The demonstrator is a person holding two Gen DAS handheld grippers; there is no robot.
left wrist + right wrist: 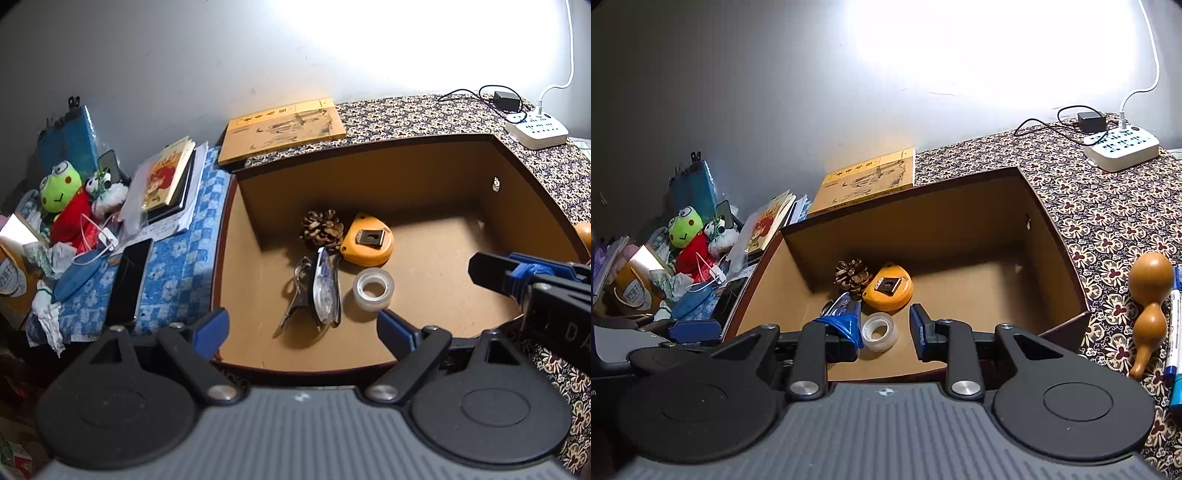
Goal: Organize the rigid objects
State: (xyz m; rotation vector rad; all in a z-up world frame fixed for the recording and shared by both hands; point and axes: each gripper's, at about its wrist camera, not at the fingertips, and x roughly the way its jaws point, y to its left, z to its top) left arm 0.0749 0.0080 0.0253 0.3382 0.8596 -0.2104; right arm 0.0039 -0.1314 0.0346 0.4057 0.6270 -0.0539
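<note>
An open brown box (369,177) (923,225) holds a pine cone (322,229) (852,276), an orange tape measure (369,242) (889,287), a clear tape roll (373,288) (880,331), a clear plastic dispenser (325,290) and a metal clip (295,297). My left gripper (304,330) is open above the box's near edge, nothing between its fingers. My right gripper (882,330) (517,275) is open over the box's right side. In the right wrist view the tape roll shows between its fingers, lying on the box floor below. A wooden gourd (1148,295) and blue markers (1174,332) lie on the patterned cloth (1108,229).
A yellow book (282,131) (868,181) lies behind the box. A power strip (535,129) (1123,147) and black adapter sit at the back right. Left of the box are a phone (129,284), stacked books (170,181), a frog plush (61,188) and clutter.
</note>
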